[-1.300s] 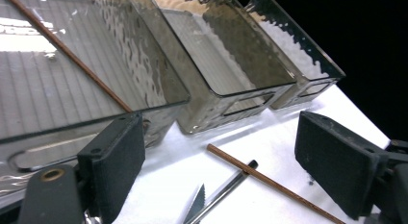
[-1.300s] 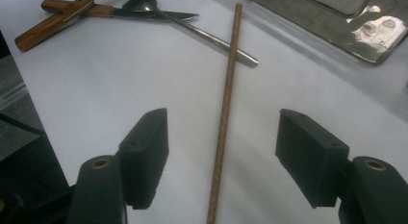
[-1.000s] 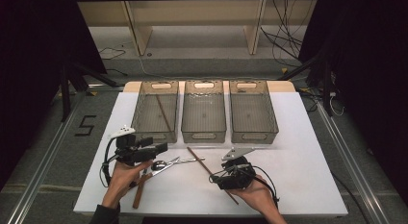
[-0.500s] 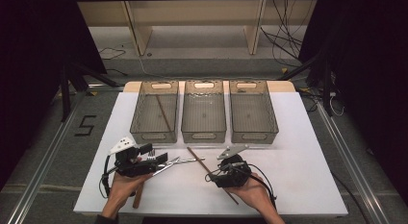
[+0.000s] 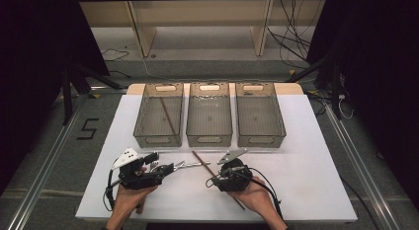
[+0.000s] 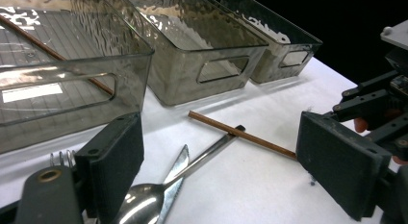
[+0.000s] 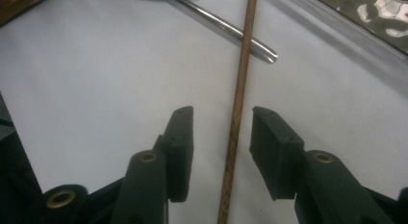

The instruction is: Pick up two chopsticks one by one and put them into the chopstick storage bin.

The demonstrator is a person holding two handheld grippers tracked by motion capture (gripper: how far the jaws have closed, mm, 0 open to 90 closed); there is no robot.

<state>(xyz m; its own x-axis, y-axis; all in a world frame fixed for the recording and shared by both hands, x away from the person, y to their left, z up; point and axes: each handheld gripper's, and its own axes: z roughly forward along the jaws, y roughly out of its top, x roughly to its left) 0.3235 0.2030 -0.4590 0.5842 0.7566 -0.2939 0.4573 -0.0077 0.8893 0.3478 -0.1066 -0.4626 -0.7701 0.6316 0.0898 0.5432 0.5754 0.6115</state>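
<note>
Right gripper view: thin brown wooden chopstick (image 7: 237,104)

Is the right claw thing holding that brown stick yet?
Not yet. The brown stick lies between the right gripper jaws, which have been closing; neither pad touches it.

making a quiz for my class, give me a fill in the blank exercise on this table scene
1. A brown stick lies between the right gripper's two ____.
2. ____ clear bins stand in a row at the table's far side.
3. The left bin holds one thin ____.
4. A metal spoon lies by the ____ gripper.

Missing words: jaws; three; stick; left
</note>
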